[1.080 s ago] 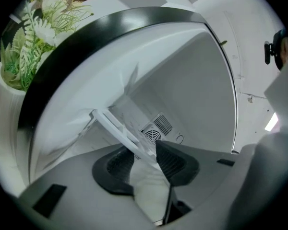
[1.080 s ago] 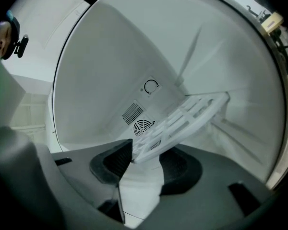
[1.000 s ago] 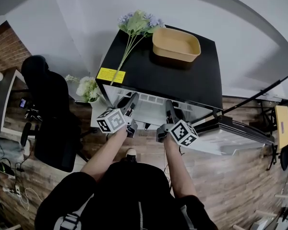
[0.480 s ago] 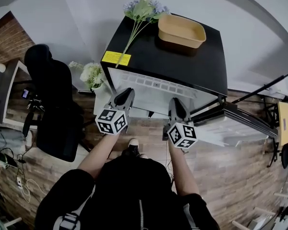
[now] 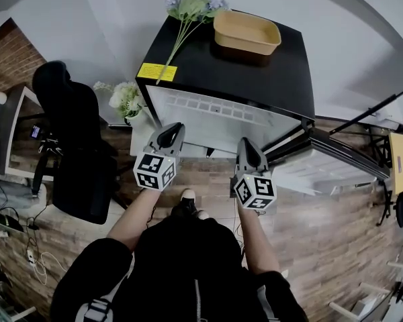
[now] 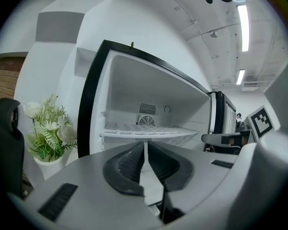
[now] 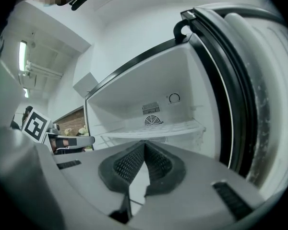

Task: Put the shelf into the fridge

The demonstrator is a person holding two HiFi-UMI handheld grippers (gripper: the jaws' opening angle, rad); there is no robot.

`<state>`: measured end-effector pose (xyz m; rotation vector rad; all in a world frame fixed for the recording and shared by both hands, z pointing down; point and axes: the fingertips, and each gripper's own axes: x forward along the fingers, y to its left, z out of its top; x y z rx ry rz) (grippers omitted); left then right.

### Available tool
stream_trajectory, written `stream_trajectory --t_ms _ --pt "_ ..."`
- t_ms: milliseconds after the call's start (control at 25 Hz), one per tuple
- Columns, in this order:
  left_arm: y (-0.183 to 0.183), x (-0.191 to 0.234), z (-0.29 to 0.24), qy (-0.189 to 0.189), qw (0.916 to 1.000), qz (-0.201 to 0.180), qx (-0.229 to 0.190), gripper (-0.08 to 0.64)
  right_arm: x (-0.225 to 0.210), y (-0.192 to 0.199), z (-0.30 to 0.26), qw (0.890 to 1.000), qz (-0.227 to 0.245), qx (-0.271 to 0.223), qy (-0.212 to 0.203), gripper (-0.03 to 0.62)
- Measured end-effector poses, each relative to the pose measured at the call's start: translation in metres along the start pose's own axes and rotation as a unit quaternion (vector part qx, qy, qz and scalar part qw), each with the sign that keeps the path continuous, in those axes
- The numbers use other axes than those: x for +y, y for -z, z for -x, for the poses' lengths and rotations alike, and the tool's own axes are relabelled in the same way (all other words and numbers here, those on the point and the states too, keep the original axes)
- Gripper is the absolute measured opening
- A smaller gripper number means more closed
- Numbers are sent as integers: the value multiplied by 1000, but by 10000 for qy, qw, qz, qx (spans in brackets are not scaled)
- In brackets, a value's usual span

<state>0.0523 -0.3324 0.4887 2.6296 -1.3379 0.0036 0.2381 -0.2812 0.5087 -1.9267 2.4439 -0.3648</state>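
Note:
The black fridge [image 5: 228, 69] stands open, and the white grid shelf [image 5: 211, 107] lies level inside it. In the left gripper view the shelf [image 6: 149, 131] spans the cavity below the fan grille; the right gripper view shows the shelf [image 7: 156, 128] the same way. My left gripper [image 5: 172, 131] hangs in front of the opening, shut and empty, clear of the shelf. My right gripper [image 5: 246, 146] is beside it, also shut on nothing. Up close, the left gripper [image 6: 145, 150] and the right gripper [image 7: 144, 150] each show pads pressed together.
The fridge door [image 5: 332, 158] swings open to the right. On the fridge top sit a tan tray [image 5: 247, 32] and artificial flowers [image 5: 188, 9]. A potted white plant [image 5: 123, 100] and a black office chair [image 5: 70, 146] stand at the left on the wood floor.
Both grippers have pulled back from the shelf's front edge toward the person, and their jaws have closed. The shelf stays inside the fridge.

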Motion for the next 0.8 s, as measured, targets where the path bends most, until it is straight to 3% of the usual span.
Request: stream_trajectory --t_ms 800 --pt "1 -4 -7 44 9995 295 -84 43 -7 -9 4 10000 -8 -81 48 9"
